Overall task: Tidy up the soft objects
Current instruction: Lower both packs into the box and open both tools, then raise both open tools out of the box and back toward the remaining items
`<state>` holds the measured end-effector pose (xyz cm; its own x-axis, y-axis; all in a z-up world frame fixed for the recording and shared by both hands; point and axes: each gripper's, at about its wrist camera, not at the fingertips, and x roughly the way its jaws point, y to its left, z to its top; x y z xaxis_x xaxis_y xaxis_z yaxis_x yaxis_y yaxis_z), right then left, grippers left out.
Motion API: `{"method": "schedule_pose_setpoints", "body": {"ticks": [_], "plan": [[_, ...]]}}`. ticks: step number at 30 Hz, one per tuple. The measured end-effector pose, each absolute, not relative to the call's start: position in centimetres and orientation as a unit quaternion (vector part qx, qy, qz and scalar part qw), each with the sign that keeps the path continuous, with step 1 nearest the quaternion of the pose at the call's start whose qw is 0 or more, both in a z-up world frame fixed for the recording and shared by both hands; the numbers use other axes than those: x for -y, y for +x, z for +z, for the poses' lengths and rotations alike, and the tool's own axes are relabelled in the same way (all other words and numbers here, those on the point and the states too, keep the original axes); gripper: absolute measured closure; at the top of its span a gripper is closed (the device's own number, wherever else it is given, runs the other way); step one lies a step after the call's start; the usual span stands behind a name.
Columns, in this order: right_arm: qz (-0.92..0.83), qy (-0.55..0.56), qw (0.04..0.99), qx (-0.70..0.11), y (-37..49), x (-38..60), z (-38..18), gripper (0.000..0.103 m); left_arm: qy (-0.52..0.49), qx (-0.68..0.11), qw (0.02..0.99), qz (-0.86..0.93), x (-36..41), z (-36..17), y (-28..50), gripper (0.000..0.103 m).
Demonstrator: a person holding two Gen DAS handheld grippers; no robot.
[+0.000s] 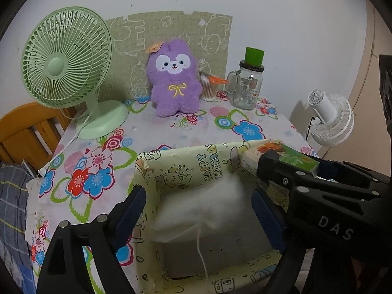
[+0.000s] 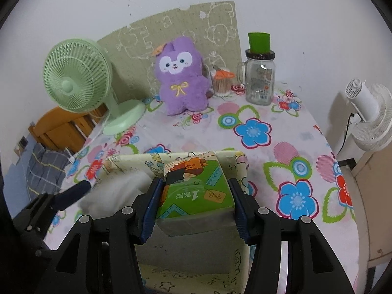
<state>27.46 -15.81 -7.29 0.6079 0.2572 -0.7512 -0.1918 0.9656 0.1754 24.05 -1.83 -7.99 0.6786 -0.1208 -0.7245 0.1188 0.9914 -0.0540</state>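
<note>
A box wrapped in yellow cartoon paper [image 1: 196,164] stands open-topped at the near edge of the flowered table. A white fluffy wad [image 1: 203,205] lies inside it, loose between the wide-apart fingers of my left gripper [image 1: 198,196], which is open. My right gripper [image 2: 196,183] is shut on a green tissue pack [image 2: 196,191], holding it over the box rim [image 2: 127,159] on the right side. In the left wrist view that pack [image 1: 296,158] and the right gripper [image 1: 281,169] come in from the right. A purple plush rabbit [image 1: 174,83] sits upright at the back.
A green desk fan [image 1: 66,66] stands back left, its cord trailing off the table edge. A glass jar with a green cup on top [image 1: 247,85] and a cotton-swab cup with orange scissors [image 1: 209,88] stand back right. A white fan [image 1: 330,120] and wooden chair [image 1: 24,132] flank the table.
</note>
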Motion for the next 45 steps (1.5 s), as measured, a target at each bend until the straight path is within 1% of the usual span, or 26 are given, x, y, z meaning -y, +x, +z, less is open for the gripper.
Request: {"method": "schedule_pose_setpoints", "body": {"ticks": [2, 3, 5, 8, 14, 18, 25, 45], "plan": [[0.12, 0.028, 0.895, -0.428, 27.6, 15.6, -7.5, 0.043, -0.002, -0.397, 0.915, -0.065, 1.8, -8.1, 24.1, 0.011], [0.118, 0.024, 0.896, -0.428, 27.6, 15.7, -7.6, 0.035, -0.002, -0.398, 0.915, -0.065, 1.7, -8.1, 24.2, 0.009], [0.114, 0.016, 0.899, -0.423, 27.5, 15.6, -7.5, 0.025, -0.002, -0.397, 0.915, -0.067, 1.7, -8.1, 24.1, 0.007], [0.108, 0.009, 0.909, -0.403, 27.0, 15.6, -7.1, 0.02, -0.001, -0.396, 0.916, -0.068, 1.7, -8.0, 24.0, 0.006], [0.108, 0.01, 0.909, -0.402, 26.6, 15.9, -6.6, 0.019, 0.001, -0.39, 0.918, -0.068, 2.0, -7.4, 23.4, 0.005], [0.107, 0.012, 0.91, -0.401, 25.9, 16.0, -6.2, 0.015, 0.002, -0.384, 0.921, -0.069, 2.1, -6.9, 22.7, 0.004], [0.105, 0.011, 0.916, -0.386, 24.1, 16.4, -4.9, 0.014, 0.004, -0.373, 0.925, -0.071, 2.4, -5.8, 21.1, 0.004], [0.104, 0.018, 0.93, -0.352, 19.1, 17.2, -2.1, 0.006, 0.012, -0.341, 0.938, -0.063, 2.7, -3.2, 16.3, 0.0]]}}
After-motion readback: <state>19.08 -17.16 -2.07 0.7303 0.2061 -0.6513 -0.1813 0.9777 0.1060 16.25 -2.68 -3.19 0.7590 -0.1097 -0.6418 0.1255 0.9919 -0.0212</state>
